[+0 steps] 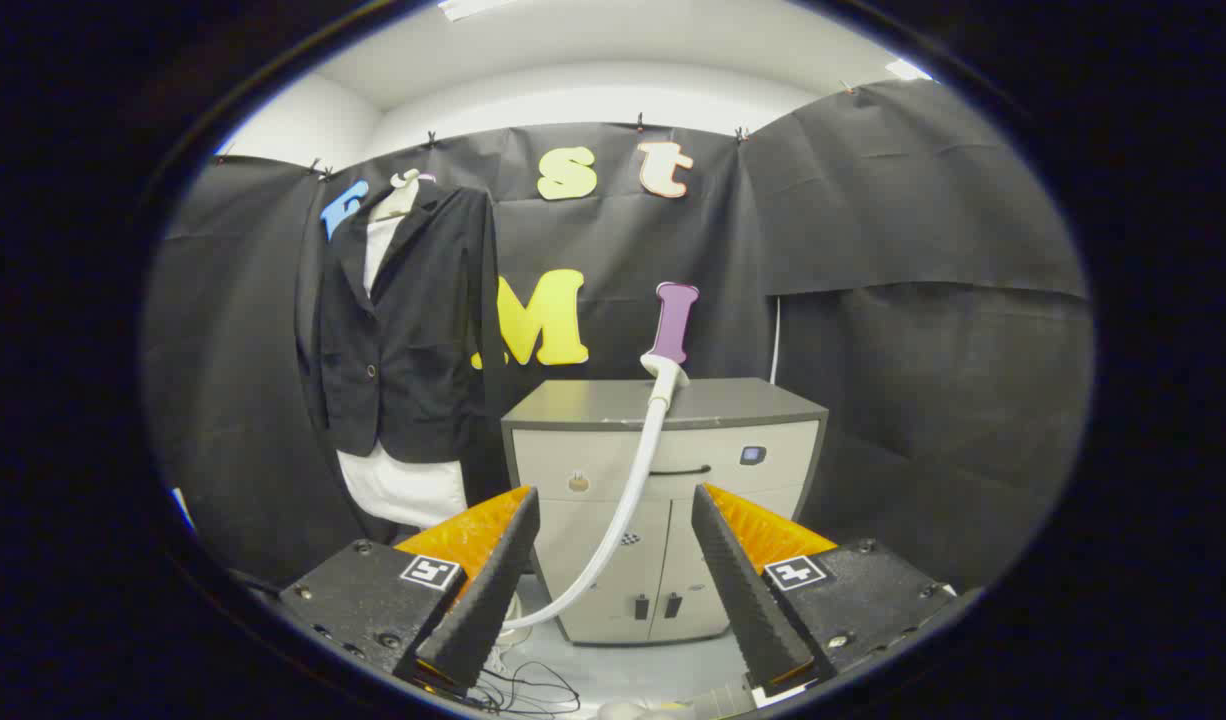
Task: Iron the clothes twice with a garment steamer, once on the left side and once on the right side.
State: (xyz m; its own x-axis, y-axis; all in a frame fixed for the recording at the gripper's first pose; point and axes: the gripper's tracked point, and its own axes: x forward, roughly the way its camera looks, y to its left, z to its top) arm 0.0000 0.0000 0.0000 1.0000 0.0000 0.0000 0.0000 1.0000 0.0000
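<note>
A black jacket [413,330] over a white shirt [403,485] hangs on a hanger against the booth wall, beyond and to the left of my fingers. The garment steamer's white hose [628,500] rises from the floor between my fingers up to the top of a grey cabinet [733,405]. The steamer head [665,375] rests at the cabinet's top edge. My gripper [613,495] is open, well short of the cabinet, with nothing touching its fingers.
The cabinet has a drawer and two lower doors [643,580] and stands right of the hanging clothes. Thin cables [523,690] lie on the pale floor below my left finger. Black cloth walls close in both sides.
</note>
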